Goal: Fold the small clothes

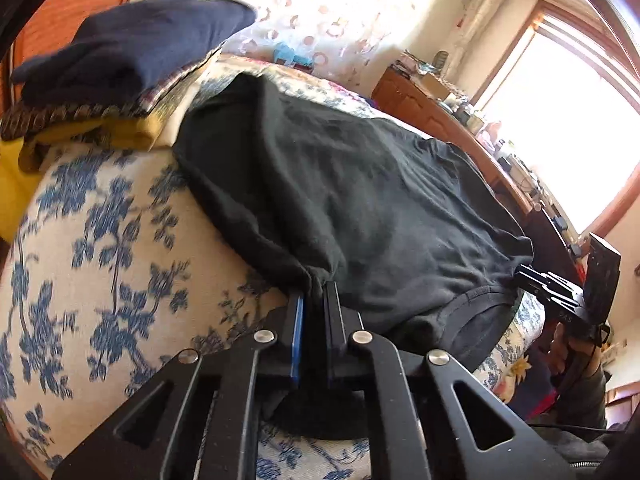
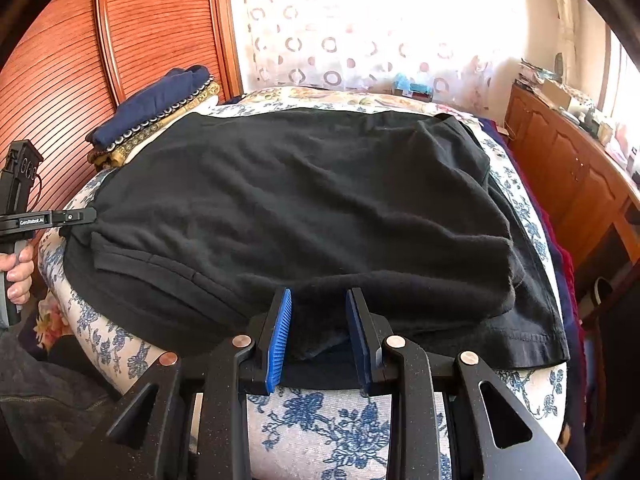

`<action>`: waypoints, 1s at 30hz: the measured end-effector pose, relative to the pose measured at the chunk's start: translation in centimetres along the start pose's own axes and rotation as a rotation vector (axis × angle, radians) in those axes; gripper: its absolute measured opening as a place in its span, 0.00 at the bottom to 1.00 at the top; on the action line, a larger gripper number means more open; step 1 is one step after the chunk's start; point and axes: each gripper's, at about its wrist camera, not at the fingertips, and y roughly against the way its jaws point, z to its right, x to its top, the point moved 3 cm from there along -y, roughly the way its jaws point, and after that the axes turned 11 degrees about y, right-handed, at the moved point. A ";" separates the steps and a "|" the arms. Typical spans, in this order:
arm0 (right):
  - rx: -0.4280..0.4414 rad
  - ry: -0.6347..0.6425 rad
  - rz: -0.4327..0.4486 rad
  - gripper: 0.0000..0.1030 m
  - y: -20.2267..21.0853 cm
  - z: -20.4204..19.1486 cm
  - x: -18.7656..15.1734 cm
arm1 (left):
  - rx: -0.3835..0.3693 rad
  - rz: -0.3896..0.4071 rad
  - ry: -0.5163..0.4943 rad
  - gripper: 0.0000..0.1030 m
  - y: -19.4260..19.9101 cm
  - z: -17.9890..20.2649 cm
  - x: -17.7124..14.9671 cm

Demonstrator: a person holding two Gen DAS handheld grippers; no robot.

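Left gripper (image 1: 316, 296): its blue pads were squeezed almost together at the bottom middle of the left wrist view, with a bunched bit of the black shirt (image 1: 360, 200) pinched between them.
Right gripper (image 2: 319, 312): at the bottom middle of the right wrist view its pads stood partly apart, with a thick roll of the shirt's near edge between them. They looked to be pressing on the cloth.
Black shirt: it lay spread over the flowered bed cover (image 2: 320, 412), filling the middle of both views, with a sleeve sticking out at the lower right.
Slip risk: the left grip held only a small pinch, so a hard tug could pull the cloth free.
Uneven fold risk: if one hand went faster than the other, the shirt could twist and fold crooked.
Bunching risk: the cloth already had wrinkles in the middle, so the fold could come out lumpy.
Stack of folded clothes (image 2: 152, 116): it sat just past the shirt's far corner, upper left in both views. A wide swing of the cloth could knock it over.
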 end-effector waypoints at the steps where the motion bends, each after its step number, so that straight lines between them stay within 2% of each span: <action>1: 0.000 -0.005 0.002 0.29 0.0 0.2 -0.1 | -0.016 0.007 -0.009 0.09 0.1 0.5 0.2; 6: 0.007 -0.045 0.017 0.29 0.0 1.2 -0.6 | -0.088 0.048 -0.093 0.08 0.9 4.8 2.7; 10: 0.011 -0.076 0.028 0.29 0.1 2.2 -1.1 | -0.136 0.056 -0.198 0.08 0.1 10.2 5.5; 14: 0.000 -0.105 0.049 0.29 0.9 3.5 -1.6 | -0.190 0.031 -0.297 0.07 -1.6 16.2 7.4; 22: -0.054 -0.144 0.097 0.29 3.5 6.1 -2.2 | -0.314 -0.044 -0.474 0.07 -4.4 28.2 7.3; 25: -0.065 -0.176 0.113 0.29 4.7 7.0 -3.1 | -0.296 -0.079 -0.512 0.08 -5.6 30.5 6.6; 27: -0.072 -0.189 0.116 0.29 5.2 7.3 -3.7 | -0.258 -0.086 -0.531 0.15 -6.4 30.9 6.3; 28: -0.075 -0.192 0.115 0.29 5.3 7.5 -3.9 | -0.261 -0.081 -0.539 0.24 -6.5 30.9 6.1; 29: -0.078 -0.194 0.112 0.29 5.4 7.6 -4.1 | -0.260 -0.072 -0.550 0.38 -6.4 30.8 5.9; 30: -0.081 -0.195 0.110 0.29 5.3 7.7 -4.2 | -0.254 -0.059 -0.558 0.44 -6.2 30.9 5.8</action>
